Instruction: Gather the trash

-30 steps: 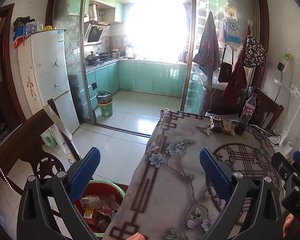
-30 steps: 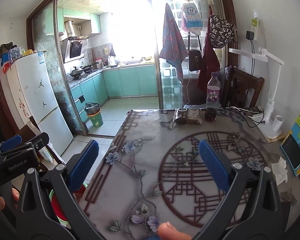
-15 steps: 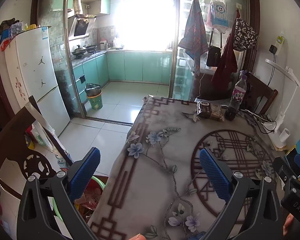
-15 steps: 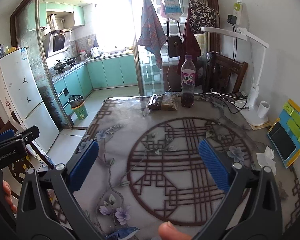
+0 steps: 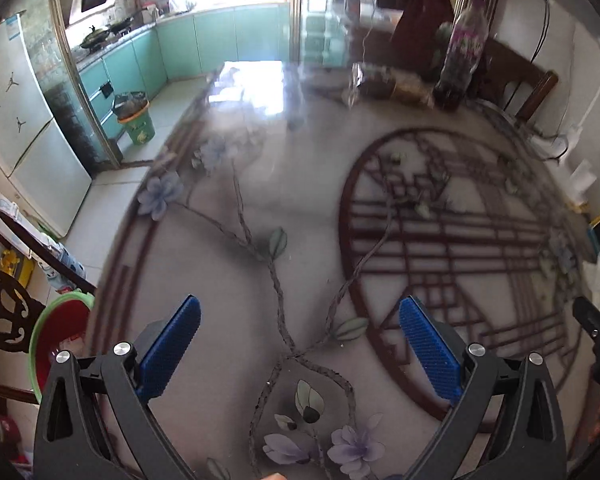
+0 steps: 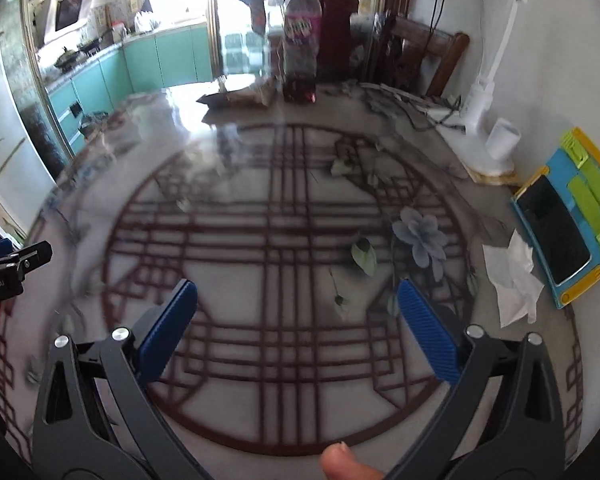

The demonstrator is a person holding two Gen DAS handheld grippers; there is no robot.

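Note:
A crumpled white tissue [image 6: 514, 280] lies on the patterned table [image 6: 260, 216] at the right, beside a blue and green tablet case [image 6: 568, 220]. It also shows at the right edge as the tissue [image 5: 594, 280]. At the far end lie a dark snack wrapper [image 6: 236, 98], seen too as the wrapper [image 5: 392, 84], and a plastic bottle [image 6: 300, 40] with a purple label, the bottle [image 5: 462, 56]. My right gripper [image 6: 296, 320] hangs open over the table's round pattern, empty. My left gripper [image 5: 300, 340] is open and empty above the near left part. A red bin [image 5: 56, 332] with a green rim stands on the floor, left.
A white desk lamp [image 6: 488, 92], a white cup [image 6: 500, 140] and cables sit at the table's far right. A dark wooden chair [image 5: 4, 312] stands by the red bin. A second bin [image 5: 136, 120] is in the kitchen beyond the glass door. A fridge [image 5: 24, 132] stands left.
Both grippers have swung right and forward over the table and tilted down. The red bin slid to the left edge of the left view; the tissue and bottle look nearer. Now-frames are motion-blurred.

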